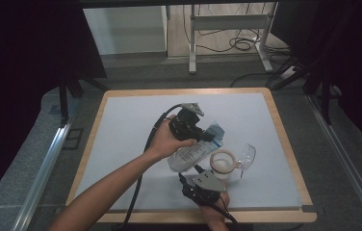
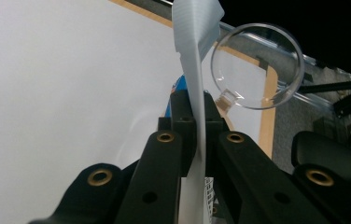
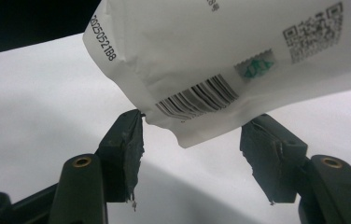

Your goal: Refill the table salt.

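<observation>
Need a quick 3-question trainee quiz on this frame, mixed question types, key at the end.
1. True or false: the left tongs are shut on the white pouch.
2. What do the right tongs have between their tips? A) the pouch's lower edge B) the jar's lid C) nothing
3. The clear jar stands on the table with its hinged lid ____.

Key: 1 true; 2 A, though the jaws stand apart and do not pinch it; 3 open.

Glossy plastic pouch (image 3: 239,51); clear plastic lid (image 2: 257,65); matt white mat (image 1: 131,139).
</observation>
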Demonstrator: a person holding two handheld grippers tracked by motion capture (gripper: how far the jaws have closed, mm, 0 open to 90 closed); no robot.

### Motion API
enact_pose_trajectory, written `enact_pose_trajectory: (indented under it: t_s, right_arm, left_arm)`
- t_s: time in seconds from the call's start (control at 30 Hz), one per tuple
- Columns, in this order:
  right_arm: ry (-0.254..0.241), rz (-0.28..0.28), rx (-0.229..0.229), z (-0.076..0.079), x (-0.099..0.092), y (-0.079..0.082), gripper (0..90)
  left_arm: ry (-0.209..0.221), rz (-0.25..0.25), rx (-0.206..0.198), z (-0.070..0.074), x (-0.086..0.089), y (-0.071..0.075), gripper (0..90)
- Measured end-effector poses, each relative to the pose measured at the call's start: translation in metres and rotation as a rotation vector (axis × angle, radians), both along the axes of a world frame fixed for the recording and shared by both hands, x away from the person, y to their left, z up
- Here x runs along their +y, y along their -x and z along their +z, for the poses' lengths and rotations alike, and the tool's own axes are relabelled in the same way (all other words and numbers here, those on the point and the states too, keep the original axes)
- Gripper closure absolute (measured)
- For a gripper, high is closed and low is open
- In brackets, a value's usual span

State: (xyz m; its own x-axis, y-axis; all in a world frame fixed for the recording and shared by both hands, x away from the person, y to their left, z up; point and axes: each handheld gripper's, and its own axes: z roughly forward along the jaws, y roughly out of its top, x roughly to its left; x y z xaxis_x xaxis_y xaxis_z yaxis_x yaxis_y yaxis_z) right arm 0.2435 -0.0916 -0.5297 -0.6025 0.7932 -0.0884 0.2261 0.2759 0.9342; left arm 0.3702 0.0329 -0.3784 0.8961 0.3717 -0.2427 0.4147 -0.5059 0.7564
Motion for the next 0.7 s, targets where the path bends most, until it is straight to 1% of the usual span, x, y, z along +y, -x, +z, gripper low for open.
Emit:
enact_pose_trajectory:
  t_s: [0.07,0.1,0.2,0.37,0.43,0.67,0.7]
  right_arm:
    - [0.004,0.002,-0.006,-0.001,-0.002,0.000,40.3]
    - [0.007,0.004,-0.006,-0.001,-0.003,0.001,40.3]
    - [0.010,0.010,-0.005,-0.002,-0.005,0.002,39.8]
    - [0.008,0.018,0.001,-0.003,-0.004,0.003,39.4]
    - [0.015,0.023,-0.006,-0.003,-0.004,0.003,39.4]
    - [0.012,0.023,-0.004,-0.002,-0.005,0.005,39.2]
    - [0.013,0.021,-0.010,-0.002,-0.005,0.005,39.3]
  left_arm:
    - [0.014,0.017,-0.003,-0.001,0.005,-0.001,89.8]
    - [0.004,0.012,-0.009,-0.001,0.008,-0.003,89.8]
    - [0.021,0.039,-0.007,-0.004,0.016,-0.006,89.8]
    - [0.037,0.066,-0.007,-0.009,0.028,-0.008,89.8]
    - [0.045,0.079,-0.007,-0.011,0.034,-0.009,89.8]
    - [0.075,0.134,-0.017,-0.014,0.060,-0.012,89.8]
    - [0.072,0.142,-0.020,-0.014,0.063,-0.012,89.9]
